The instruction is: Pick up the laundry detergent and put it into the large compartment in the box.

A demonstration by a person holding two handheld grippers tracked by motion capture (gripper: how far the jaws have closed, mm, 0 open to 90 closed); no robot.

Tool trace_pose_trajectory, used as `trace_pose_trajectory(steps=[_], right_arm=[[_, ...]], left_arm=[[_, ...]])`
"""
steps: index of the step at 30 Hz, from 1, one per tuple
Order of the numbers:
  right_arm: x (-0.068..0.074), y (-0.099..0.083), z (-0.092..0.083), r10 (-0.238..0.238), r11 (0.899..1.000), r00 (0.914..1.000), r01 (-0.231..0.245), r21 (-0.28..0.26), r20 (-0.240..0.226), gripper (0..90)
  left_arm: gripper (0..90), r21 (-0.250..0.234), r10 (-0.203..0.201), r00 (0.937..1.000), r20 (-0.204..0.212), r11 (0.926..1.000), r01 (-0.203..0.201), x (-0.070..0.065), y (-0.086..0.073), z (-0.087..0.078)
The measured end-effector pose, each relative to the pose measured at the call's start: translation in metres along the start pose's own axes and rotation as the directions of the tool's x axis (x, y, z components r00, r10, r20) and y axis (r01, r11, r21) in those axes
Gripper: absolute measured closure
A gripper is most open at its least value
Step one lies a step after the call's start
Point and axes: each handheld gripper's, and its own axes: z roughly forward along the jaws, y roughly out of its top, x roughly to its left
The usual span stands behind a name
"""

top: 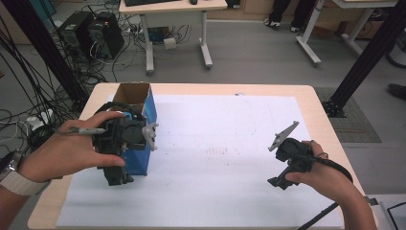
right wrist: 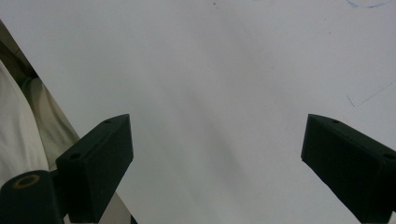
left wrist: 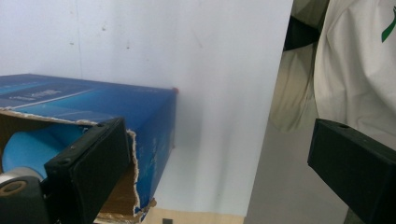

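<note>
left claw open beside torn blue carton on desk; right claw open. carton probably light, crushable; grip side wall.

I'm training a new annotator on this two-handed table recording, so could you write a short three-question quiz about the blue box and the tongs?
1. True or false: the right tongs are shut on the blue box.
2. Which tongs are at the blue box? A) left tongs B) right tongs C) both
3. Fill in: the top of the blue box is ____, showing its brown cardboard inside.

Key:
1. False. In the right gripper view the jaws stand wide apart over the bare white sheet.
2. A. In the left gripper view one jaw sits at the box's torn open end, the other apart from it.
3. Open.
</note>
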Motion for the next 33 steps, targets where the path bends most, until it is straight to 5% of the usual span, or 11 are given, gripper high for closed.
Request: trace_pose_trajectory(steps=[33], right_arm=[[0.007, 0.012, -0.002, 0.004, 1.000, 1.0000, -0.004, 0.019, 0.005, 6.5]], left_arm=[[5.5, 0.019, 0.014, 0.9999, -0.004, 0.9997, -0.014, -0.017, -0.001, 0.014]])
